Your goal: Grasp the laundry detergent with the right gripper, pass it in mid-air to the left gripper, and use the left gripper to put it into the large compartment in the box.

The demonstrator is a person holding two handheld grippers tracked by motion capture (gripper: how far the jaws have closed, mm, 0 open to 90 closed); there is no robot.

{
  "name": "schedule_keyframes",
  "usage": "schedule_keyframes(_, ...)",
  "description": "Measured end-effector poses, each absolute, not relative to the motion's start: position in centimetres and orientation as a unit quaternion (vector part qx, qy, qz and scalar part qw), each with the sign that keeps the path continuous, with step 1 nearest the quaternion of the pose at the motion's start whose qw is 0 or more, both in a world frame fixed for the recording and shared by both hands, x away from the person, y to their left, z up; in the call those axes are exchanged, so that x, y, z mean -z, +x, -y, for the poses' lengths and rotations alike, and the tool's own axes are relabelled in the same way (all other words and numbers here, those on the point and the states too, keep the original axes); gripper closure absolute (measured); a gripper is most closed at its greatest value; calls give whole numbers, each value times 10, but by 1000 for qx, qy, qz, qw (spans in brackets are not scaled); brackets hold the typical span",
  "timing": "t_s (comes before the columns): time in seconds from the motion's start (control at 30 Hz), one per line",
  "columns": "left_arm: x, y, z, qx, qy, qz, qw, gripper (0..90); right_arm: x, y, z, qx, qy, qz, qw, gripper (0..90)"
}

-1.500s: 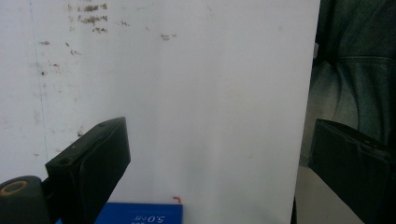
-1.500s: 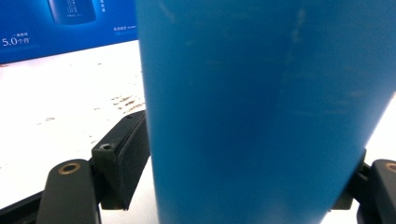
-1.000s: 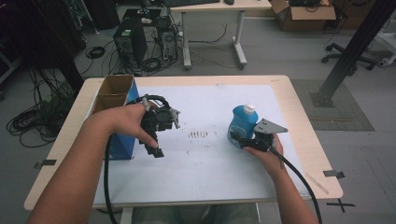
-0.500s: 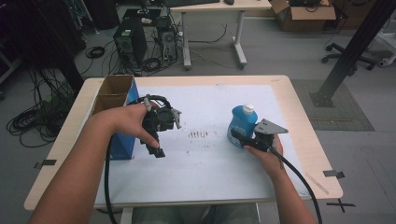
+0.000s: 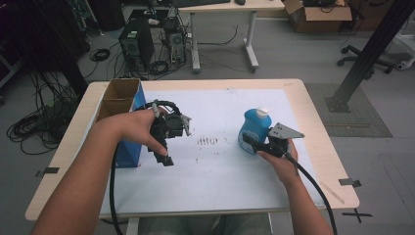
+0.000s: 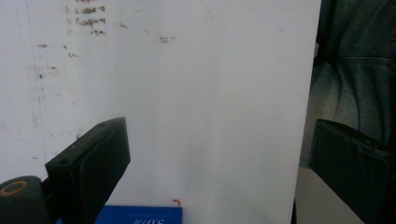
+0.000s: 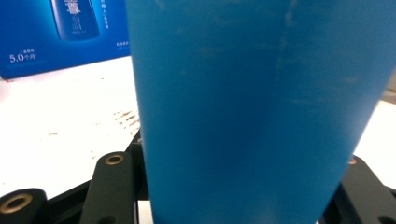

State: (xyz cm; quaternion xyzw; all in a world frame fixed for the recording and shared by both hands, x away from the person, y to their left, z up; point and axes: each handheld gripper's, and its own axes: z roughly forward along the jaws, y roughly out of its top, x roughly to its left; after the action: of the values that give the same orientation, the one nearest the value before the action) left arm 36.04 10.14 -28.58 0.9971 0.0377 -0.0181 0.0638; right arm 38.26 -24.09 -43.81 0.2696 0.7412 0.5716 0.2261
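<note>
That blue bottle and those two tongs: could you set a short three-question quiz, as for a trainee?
1. True or false: the right tongs are shut on the blue bottle.
2. What stands at the table's left edge beside the left tongs: A a blue carton, B a mug, C a bowl?
3. Fill in: the left tongs' jaws stand ____ over the white sheet.

Key: 1 true. 2 A, the open blue carton. 3 open, nothing between them.

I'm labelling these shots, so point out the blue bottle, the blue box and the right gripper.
blue bottle (image 5: pixel 253 128), high view, on its blue body below the white cap.
blue box (image 5: pixel 131 152), high view, on its blue side wall.
right gripper (image 5: pixel 248 140), high view, at its tips against the bottle's base.
</note>
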Motion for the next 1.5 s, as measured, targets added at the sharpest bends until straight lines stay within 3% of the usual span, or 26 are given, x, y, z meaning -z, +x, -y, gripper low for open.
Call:
schedule_keyframes(0.4, 277, 360, -99, 17, 997, -36, 67, 57, 383, 381, 248, -569, 219, -758, 233, 447)
schedule_keyframes(0.7, 265, 362, -97, 11, 997, -39, 63, 57, 352, 371, 247, -579, 174, -769, 208, 447)
schedule_keyframes(1.5, 248, 365, -84, 9, 998, -36, 57, 57, 330, 337, 234, -575, 66, -804, 138, 447)
